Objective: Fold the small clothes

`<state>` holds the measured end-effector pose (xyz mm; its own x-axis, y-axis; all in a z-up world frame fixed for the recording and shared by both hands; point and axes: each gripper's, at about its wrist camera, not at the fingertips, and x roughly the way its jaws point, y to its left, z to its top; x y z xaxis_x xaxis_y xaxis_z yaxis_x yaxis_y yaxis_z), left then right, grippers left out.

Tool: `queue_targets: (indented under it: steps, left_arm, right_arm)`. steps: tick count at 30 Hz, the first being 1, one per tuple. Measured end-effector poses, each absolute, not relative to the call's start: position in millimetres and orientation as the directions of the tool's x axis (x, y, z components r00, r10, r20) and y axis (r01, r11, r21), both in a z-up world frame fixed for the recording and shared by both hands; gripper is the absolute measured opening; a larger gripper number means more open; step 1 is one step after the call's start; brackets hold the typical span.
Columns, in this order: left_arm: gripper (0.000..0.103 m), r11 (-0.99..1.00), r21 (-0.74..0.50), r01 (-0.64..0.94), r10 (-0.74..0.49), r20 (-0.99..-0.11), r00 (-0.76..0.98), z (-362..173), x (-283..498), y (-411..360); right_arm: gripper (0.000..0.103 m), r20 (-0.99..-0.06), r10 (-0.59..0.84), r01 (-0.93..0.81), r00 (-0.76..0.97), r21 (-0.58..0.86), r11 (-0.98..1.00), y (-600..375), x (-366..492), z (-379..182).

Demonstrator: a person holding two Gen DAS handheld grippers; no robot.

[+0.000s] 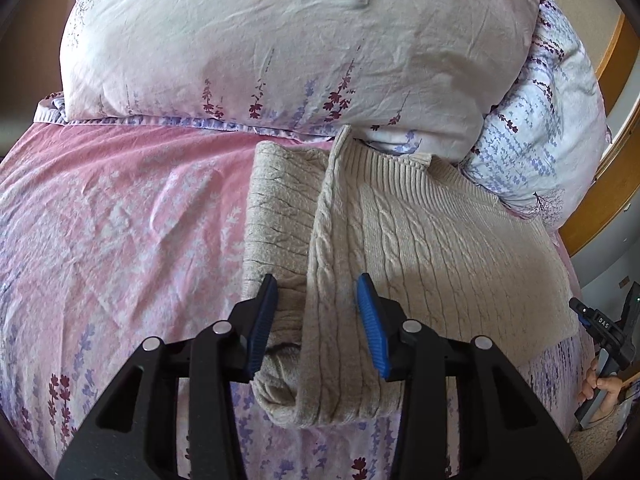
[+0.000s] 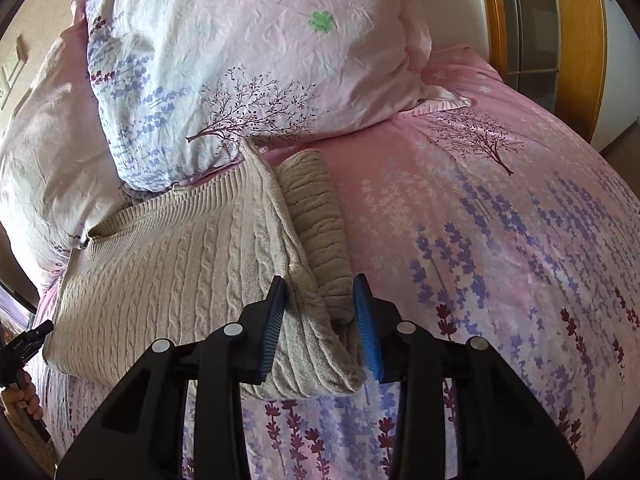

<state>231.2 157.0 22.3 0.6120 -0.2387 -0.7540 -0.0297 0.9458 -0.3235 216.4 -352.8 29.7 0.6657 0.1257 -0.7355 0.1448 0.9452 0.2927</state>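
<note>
A beige cable-knit sweater (image 1: 420, 240) lies on the pink floral bedspread (image 1: 120, 220), with one side folded over so its inside shows as a strip (image 1: 276, 208). My left gripper (image 1: 318, 300) is open, its blue pads straddling the folded edge near the sweater's near end. In the right wrist view the same sweater (image 2: 168, 264) lies left of centre with the folded strip (image 2: 316, 216) on its right. My right gripper (image 2: 320, 304) is open, its fingers either side of the fold at the near end. Neither pad visibly pinches the cloth.
Two large floral pillows (image 1: 280, 40) (image 2: 248, 60) lie at the head of the bed, touching the sweater's far edge. A wooden-framed door (image 2: 540, 20) stands beyond the bed. The other gripper and hand show at the frame edges (image 1: 604, 332) (image 2: 20, 356).
</note>
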Motion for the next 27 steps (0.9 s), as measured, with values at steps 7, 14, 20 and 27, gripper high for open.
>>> queue_targets:
  steps: [7, 14, 20, 27]
  left_arm:
    - [0.01, 0.951, -0.308, 0.018, -0.258, -0.762, 0.594, 15.7, 230.5, 144.4]
    - [0.007, 0.941, -0.337, 0.032, -0.286, -0.741, 0.607, 21.6, 225.2, 159.1]
    - [0.007, 0.938, -0.344, 0.043, -0.3, -0.744, 0.597, 13.1, 226.4, 162.6]
    - [0.014, 0.941, -0.336, 0.033, -0.286, -0.744, 0.603, 14.4, 225.2, 157.6]
  right_arm:
    - [0.015, -0.709, 0.136, 0.102, 0.692, 0.282, 0.954, -348.3, 210.1, 33.9]
    - [0.014, -0.673, 0.146, 0.104, 0.725, 0.318, 0.942, -345.7, 187.8, 46.5]
    - [0.008, -0.722, 0.112, 0.154, 0.682, 0.292, 0.944, -352.6, 188.0, 25.5]
    - [0.022, -0.699, 0.12, 0.133, 0.705, 0.296, 0.946, -349.2, 188.5, 35.5]
